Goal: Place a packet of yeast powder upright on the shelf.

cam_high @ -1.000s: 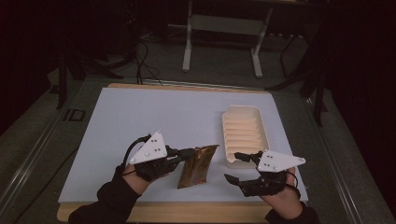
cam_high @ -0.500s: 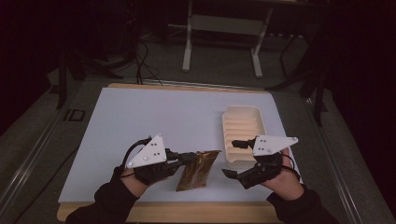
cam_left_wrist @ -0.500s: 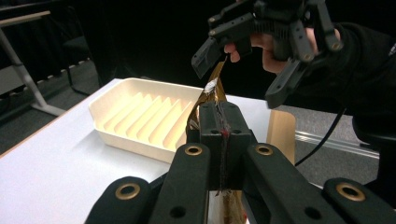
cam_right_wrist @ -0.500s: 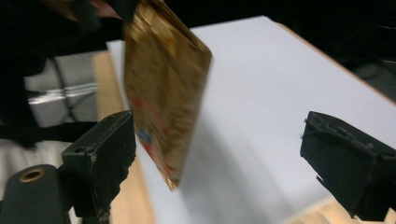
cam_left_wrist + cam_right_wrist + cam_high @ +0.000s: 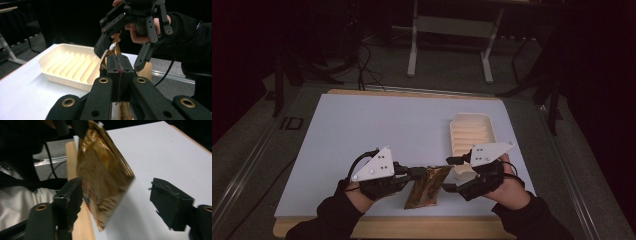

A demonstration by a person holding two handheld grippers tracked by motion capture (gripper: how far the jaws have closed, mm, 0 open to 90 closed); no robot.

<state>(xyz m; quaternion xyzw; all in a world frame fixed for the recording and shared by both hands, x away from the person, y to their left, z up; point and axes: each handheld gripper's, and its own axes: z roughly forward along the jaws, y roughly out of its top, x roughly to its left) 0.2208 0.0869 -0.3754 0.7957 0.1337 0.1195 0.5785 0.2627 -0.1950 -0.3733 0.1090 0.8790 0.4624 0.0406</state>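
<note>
Left gripper (image 5: 419,173): I see its jaws pressed tight together on the top edge of the gold packet (image 5: 424,187). In the left gripper view the foil edge sticks up right between the two black jaws.

Right gripper (image 5: 452,174): its jaws are spread, and they have just been closing a little. In the right gripper view the packet (image 5: 105,177) hangs in the gap between them. One jaw looks very close to the foil, but the picture is blurry, so I can't be sure it touches. I count it as not pinching yet.

Where the packet is: near the front of the white mat (image 5: 362,130), at about 6 o'clock. It hangs between my two grippers, tilted, with its low end toward the front edge.

Tray (image 5: 472,135): the cream tray with ribs sits at about 3 o'clock on the mat, just behind the right gripper.

What could go wrong: one small pinch holds the whole packet. If I pull with the right gripper before it bites well, the foil may slip out or tear crooked.

Another worry: the packet swings easily, so the right jaws could close on air or crush the middle.

Also: the tray is close, and a wide move could bump it.
</note>
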